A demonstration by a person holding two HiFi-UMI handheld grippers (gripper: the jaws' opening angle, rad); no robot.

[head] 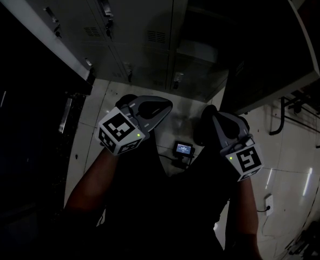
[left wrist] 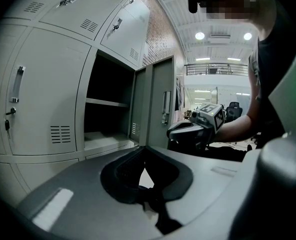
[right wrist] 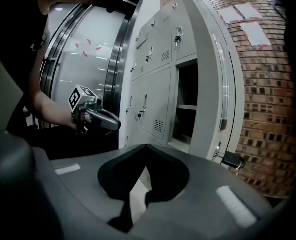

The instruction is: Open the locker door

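The grey locker bank stands ahead of me. One locker door hangs wide open to the right, and its dark compartment shows a shelf. The same door and compartment appear in the left gripper view. In the right gripper view the door carries a padlock low on its edge. My left gripper and right gripper hang near my body, away from the lockers. Both are shut with nothing in them. Each also shows in its own view, the left gripper and the right gripper.
Closed locker doors with handles fill the left side. A small device with a lit screen and its cable lie on the pale floor between my arms. A black metal frame stands at right. A brick wall flanks the lockers.
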